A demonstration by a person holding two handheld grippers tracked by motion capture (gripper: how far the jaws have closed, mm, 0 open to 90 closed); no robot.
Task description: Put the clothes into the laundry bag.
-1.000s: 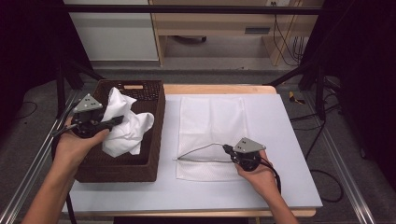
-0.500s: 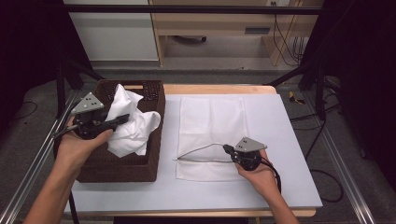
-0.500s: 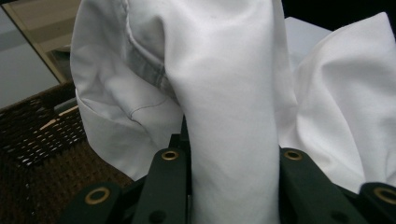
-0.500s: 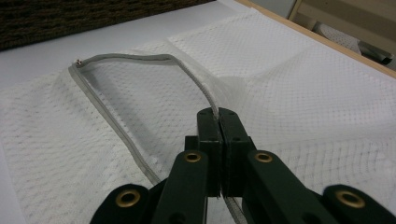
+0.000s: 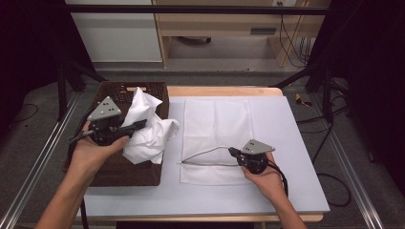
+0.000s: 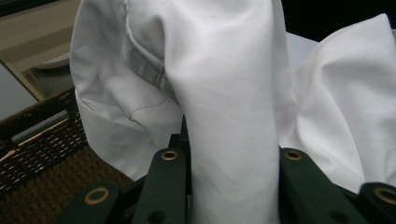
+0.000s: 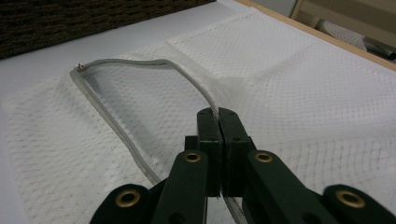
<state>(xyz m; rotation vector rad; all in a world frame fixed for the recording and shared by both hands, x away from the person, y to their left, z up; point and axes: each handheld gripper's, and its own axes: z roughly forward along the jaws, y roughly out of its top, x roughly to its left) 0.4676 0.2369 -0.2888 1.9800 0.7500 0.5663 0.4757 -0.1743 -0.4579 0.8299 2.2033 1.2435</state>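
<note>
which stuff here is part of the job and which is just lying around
In the job: white garment held in the left claw; mesh laundry bag, its zip edge lifted by the right claw; wicker basket.
Lying about: cables and wooden bench beyond the table.

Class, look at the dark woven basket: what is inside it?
A bare woven floor shows inside the basket. The white cloth, held by the left claw, hangs over it and hides the rest.

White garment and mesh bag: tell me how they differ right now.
The white garment hangs bunched and lifted over the basket; the mesh bag lies flat on the table. The garment is smooth, opaque cloth; the bag is netted, with a grey zip edge. The left gripper clamps a thick fold of garment; the right gripper pinches only the bag's thin rim. Both are white and gripped.
</note>
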